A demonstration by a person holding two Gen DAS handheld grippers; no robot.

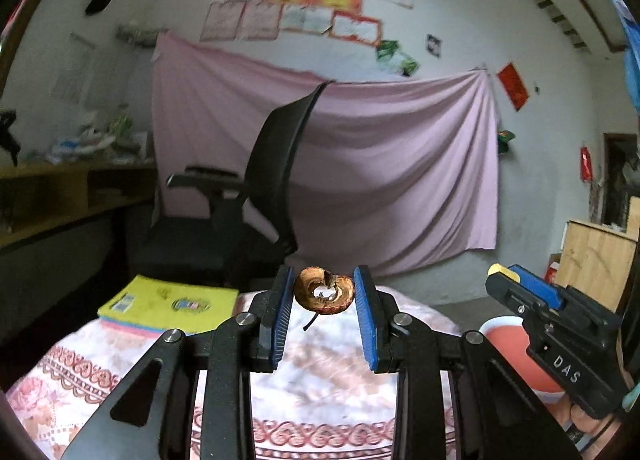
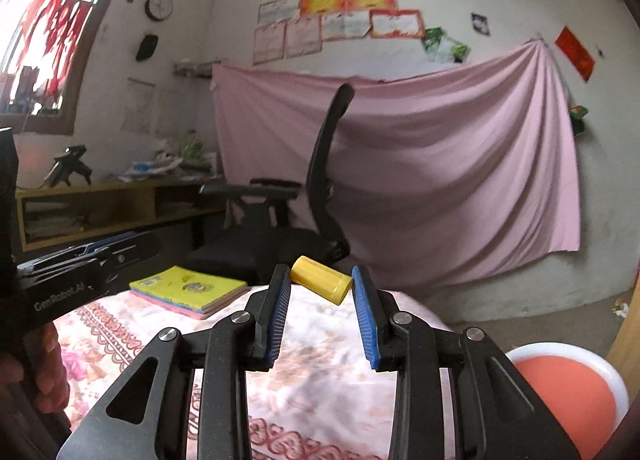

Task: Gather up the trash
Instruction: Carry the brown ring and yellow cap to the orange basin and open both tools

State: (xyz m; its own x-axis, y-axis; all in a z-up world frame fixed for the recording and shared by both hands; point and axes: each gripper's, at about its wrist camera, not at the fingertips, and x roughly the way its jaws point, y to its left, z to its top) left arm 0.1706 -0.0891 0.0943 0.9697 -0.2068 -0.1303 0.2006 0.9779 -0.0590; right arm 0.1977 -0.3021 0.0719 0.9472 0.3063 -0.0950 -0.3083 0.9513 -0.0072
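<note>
My left gripper (image 1: 324, 292) is shut on a brown, dried apple core (image 1: 324, 294) with a stem, held between the blue pads above the floral-cloth table (image 1: 100, 372). My right gripper (image 2: 321, 286) is shut on a small yellow cylinder (image 2: 322, 284), held tilted between its blue pads above the same table (image 2: 120, 336). The right gripper also shows at the right of the left wrist view (image 1: 552, 316), and the left gripper at the left of the right wrist view (image 2: 80, 272). A red bin with a white rim (image 2: 576, 392) sits at the lower right; it also shows in the left wrist view (image 1: 508, 344).
A stack of books with a yellow cover (image 1: 168, 304) lies on the table's far left; it also shows in the right wrist view (image 2: 188, 290). A black office chair (image 1: 244, 199) stands behind the table. A wooden desk (image 1: 60, 195) runs along the left wall. A pink sheet (image 1: 380, 163) hangs behind.
</note>
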